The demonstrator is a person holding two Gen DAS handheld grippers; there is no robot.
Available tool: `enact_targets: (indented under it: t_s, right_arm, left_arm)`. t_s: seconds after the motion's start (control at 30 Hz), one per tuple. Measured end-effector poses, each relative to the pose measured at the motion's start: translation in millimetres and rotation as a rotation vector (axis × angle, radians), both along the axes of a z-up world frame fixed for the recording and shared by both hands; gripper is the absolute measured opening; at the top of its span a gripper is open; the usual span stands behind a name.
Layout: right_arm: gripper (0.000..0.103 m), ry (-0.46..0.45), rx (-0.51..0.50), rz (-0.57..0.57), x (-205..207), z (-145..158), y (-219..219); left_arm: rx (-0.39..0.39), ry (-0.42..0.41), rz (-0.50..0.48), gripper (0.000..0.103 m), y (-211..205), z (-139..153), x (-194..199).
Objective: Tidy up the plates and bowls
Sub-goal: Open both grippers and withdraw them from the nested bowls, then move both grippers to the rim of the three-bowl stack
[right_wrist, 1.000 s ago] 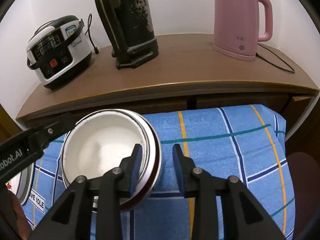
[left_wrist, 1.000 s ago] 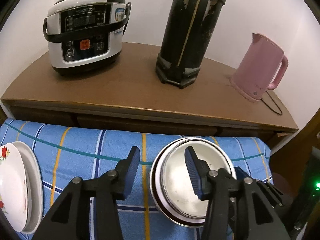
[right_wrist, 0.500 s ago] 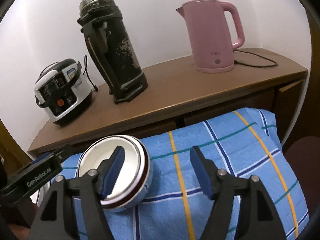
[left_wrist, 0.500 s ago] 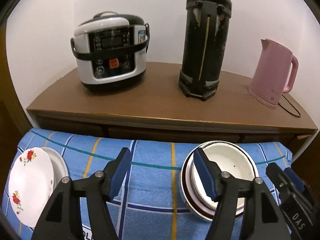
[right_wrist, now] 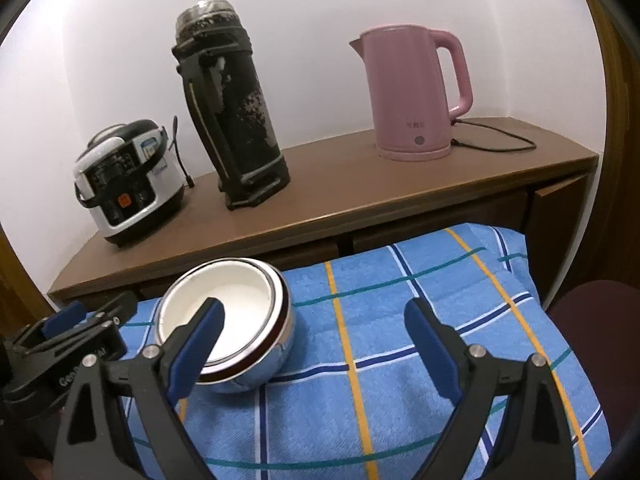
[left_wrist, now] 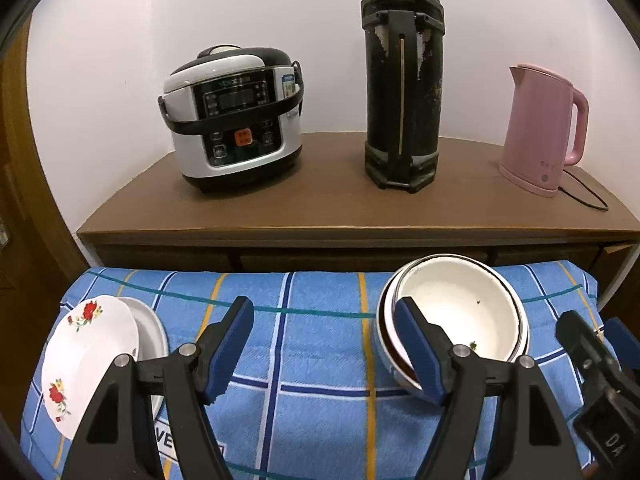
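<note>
Releasing is the step in hand, judged from how both tools stand. On the left of the blue checked cloth (left_wrist: 320, 360) the flowered plate (left_wrist: 88, 356) lies on a plain one. The left gripper (left_wrist: 324, 348) has just been opening; nothing sits between its jaws. The nested bowls (left_wrist: 456, 312) rest on the cloth to the right. The right gripper (right_wrist: 316, 340) has likewise just been opening, empty, one finger in front of the bowls. Each tool should probably back straight off without clipping a rim.
</note>
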State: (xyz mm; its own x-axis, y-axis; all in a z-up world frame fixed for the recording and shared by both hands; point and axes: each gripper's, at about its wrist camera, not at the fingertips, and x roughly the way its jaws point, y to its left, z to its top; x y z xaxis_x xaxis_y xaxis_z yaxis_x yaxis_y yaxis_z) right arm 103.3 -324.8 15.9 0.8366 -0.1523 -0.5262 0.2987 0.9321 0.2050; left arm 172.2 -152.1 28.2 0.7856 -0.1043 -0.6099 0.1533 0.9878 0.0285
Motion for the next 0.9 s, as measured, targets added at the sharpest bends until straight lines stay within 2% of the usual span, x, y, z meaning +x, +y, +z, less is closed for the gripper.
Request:
enact_targets:
  t_s: [0.4,0.9]
  right_arm:
    - [0.093,-0.025,-0.059,-0.014,-28.3,6.8,13.2]
    - [0.093,-0.035,-0.064,-0.005,-53.0,12.5,24.2]
  left_arm:
    - [-0.034,-0.010,-0.019,0.075,9.4,4.7,-26.1]
    - [-0.048,-0.003,-0.044,0.075,15.5,3.4,-44.0]
